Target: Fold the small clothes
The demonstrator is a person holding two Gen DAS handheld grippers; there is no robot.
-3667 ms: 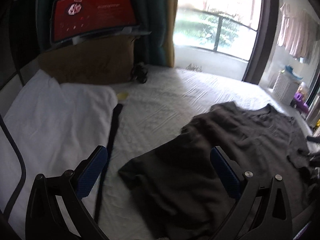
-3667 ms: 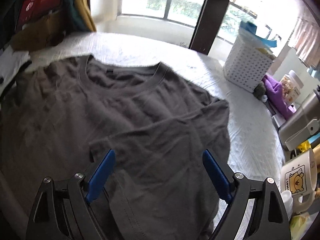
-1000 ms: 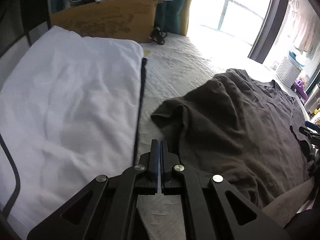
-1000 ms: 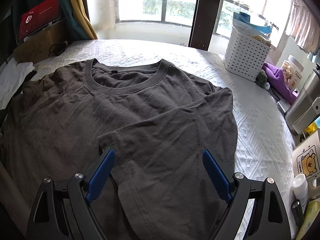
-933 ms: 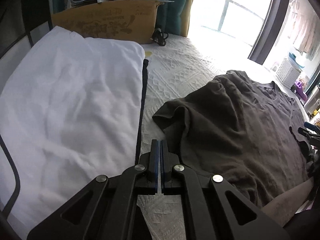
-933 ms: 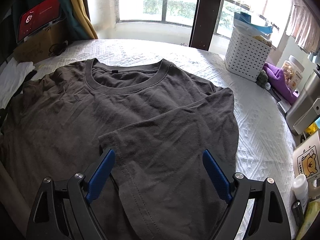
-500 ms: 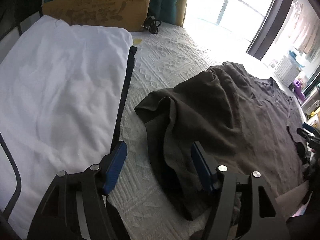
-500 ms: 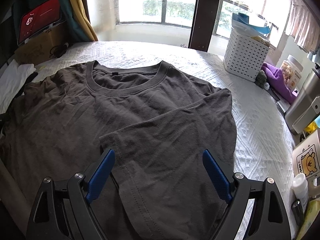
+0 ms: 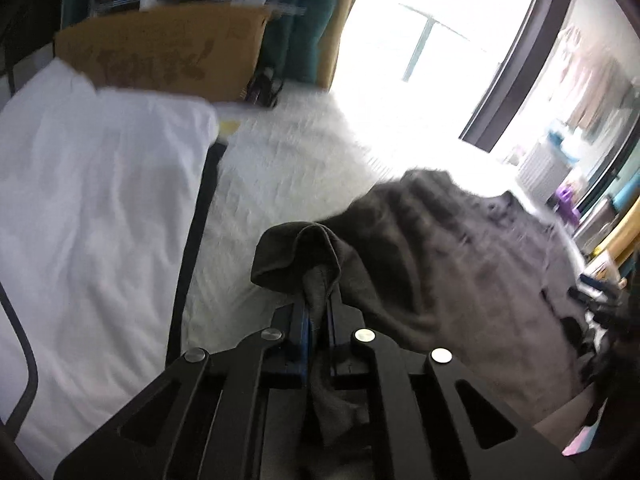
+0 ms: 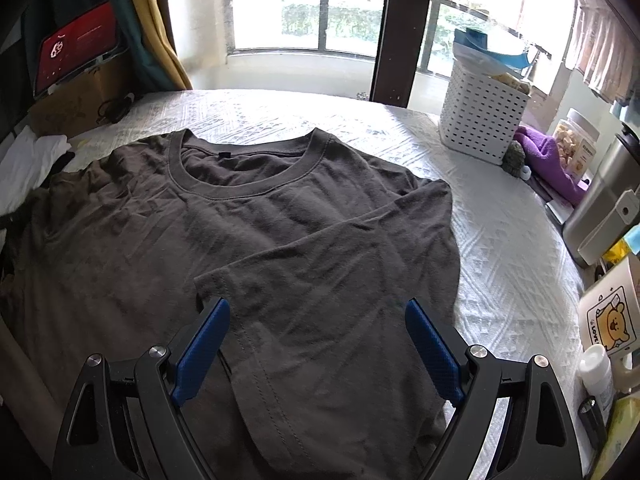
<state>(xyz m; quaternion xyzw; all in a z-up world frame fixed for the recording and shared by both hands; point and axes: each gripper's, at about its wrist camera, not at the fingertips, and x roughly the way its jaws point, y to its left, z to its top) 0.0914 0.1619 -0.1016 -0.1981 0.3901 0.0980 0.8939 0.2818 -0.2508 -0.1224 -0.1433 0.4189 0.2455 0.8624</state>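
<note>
Under pinched sleeve (image 9: 308, 256) — left hand-held gripper (image 9: 316, 316) tips hidden.

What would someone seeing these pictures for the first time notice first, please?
Most likely the dark grey T-shirt spread over the white bedspread, with its right sleeve already folded across the chest. Next, the left gripper, which has just closed on the other sleeve and holds it bunched up, while the right gripper hangs open over the hem. A white basket stands by the window.

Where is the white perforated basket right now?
In the right wrist view, the white basket stands far right on the bed, by the window, beside the purple cloth.
</note>
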